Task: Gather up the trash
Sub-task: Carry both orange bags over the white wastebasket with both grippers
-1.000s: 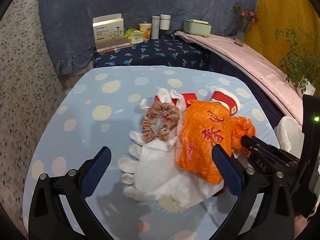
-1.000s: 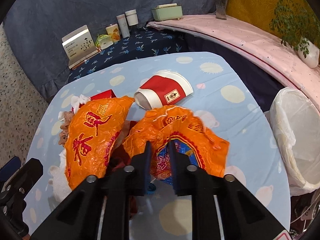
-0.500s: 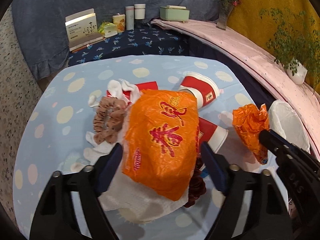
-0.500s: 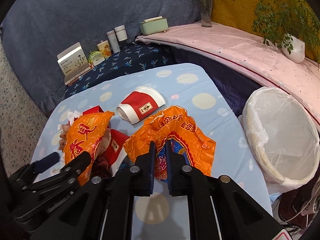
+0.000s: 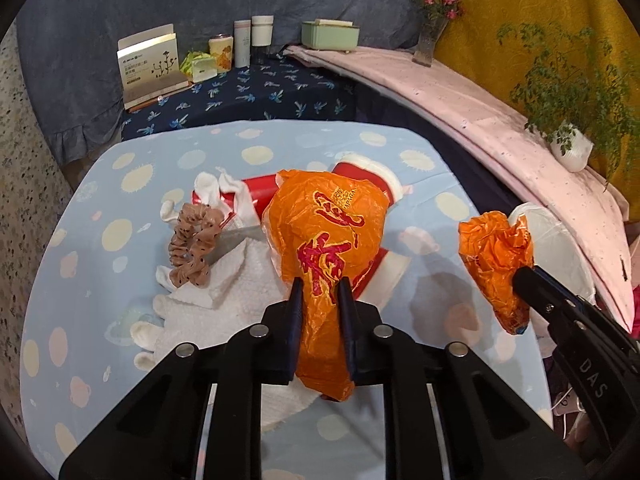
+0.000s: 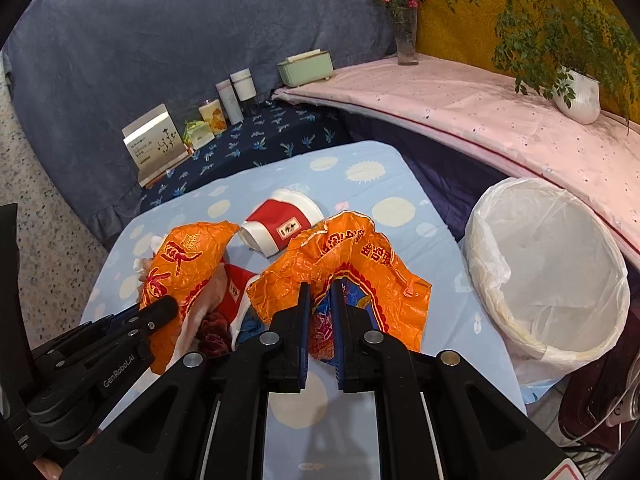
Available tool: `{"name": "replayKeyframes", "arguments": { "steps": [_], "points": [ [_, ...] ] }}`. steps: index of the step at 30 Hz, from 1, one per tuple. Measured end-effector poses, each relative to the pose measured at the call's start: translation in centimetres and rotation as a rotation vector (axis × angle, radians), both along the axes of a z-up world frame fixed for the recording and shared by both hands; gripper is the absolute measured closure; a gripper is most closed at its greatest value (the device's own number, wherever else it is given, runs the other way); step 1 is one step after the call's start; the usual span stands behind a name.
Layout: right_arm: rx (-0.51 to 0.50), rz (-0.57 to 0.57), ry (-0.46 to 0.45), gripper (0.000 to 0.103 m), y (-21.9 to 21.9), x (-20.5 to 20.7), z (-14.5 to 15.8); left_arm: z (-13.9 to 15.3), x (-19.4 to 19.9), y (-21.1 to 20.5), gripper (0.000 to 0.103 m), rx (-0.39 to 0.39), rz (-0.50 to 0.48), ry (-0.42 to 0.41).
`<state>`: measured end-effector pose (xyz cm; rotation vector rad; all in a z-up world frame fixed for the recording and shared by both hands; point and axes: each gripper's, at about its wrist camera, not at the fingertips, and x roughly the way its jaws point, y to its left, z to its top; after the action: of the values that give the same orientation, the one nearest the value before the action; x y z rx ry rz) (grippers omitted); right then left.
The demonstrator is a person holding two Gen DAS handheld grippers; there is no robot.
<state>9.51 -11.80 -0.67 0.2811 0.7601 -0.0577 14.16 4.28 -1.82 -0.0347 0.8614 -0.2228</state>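
Two crinkly orange wrappers: the big one (image 5: pixel 328 240) bunched up over the white towel pile, the other (image 6: pixel 352 264) dangling near the white-lined bin (image 6: pixel 548 272). Two red paper cups (image 6: pixel 280 228) lie tipped over on the spotty blue cloth.

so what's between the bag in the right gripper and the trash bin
In the right wrist view only bare dotted tablecloth lies between the orange bag held by the right gripper and the lined trash bin.
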Motion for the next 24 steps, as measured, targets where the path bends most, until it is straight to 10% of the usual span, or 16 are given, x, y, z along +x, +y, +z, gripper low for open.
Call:
{"name": "replayKeyframes", "arguments": {
  "steps": [24],
  "points": [
    [0.005, -0.284, -0.057, 0.094, -14.7, -6.4, 1.0, 3.2, -3.4, -16.6, 0.086, -0.034, -0.316, -0.082]
  ]
}}
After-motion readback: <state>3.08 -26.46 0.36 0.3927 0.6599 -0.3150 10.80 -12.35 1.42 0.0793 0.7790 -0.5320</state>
